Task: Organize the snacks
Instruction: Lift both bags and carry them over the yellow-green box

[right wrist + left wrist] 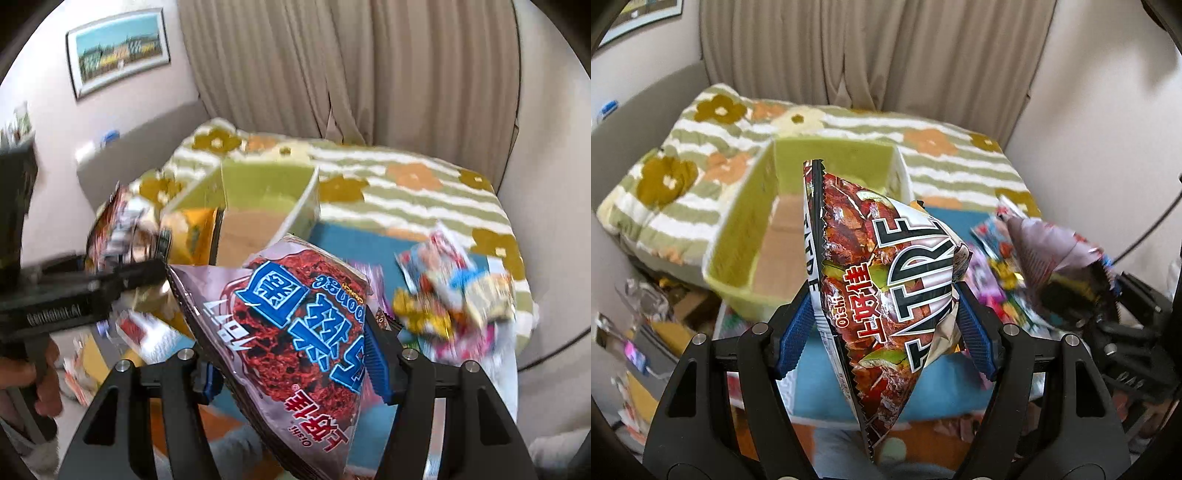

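Snack bags: brown bag (pixel 882 280) clamped in left claw (pixel 886 314); purple bag (pixel 295 332) clamped in right claw (pixel 291 365), near green box (pixel 746 236).

Lime-green box (pixel 746 236), green-and-white striped blanket (pixel 960 162) with orange flowers, beige curtain (pixel 871 51).
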`<state>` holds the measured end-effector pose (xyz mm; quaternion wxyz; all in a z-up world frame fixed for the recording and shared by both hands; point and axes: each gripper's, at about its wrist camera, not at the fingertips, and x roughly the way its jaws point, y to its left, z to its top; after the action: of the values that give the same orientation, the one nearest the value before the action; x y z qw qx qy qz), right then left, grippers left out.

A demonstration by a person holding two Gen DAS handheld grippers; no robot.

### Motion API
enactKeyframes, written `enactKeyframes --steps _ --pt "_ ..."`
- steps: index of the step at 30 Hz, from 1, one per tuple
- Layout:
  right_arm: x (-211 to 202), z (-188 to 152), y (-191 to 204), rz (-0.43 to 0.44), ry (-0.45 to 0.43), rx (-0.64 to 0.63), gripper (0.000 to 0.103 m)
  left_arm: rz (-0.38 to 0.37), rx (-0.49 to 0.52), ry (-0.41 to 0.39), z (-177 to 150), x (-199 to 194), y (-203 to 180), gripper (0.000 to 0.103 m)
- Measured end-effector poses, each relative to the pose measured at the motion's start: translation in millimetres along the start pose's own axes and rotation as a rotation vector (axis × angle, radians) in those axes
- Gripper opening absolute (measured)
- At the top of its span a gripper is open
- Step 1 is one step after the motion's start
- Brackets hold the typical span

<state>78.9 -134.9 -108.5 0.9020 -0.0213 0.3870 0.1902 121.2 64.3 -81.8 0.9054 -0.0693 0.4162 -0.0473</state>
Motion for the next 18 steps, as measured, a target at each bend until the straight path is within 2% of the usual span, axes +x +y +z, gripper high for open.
enactKeyframes --steps 2,4,8,14,18 --pt "11 24 0 0.033 -0.039 -0.003 0.058 0.002 0.003 -0.005 21 11 15 0.070" --pt "25 44 4 0.028 -0.046 -0.019 0.059 0.003 0.005 -0.005 44 25 32 0.070" --pt "69 87 15 -0.011 0.013 0.001 0.059 0.008 0.014 0.006 85 53 63 0.070" --pt "129 133 33 -0.028 0.051 0.038 0.059 0.001 0.055 0.059 137 108 105 0.070" --pt "162 157 41 -0.032 0.063 0.064 0.059 -0.010 0.073 0.108 157 148 124 0.070"
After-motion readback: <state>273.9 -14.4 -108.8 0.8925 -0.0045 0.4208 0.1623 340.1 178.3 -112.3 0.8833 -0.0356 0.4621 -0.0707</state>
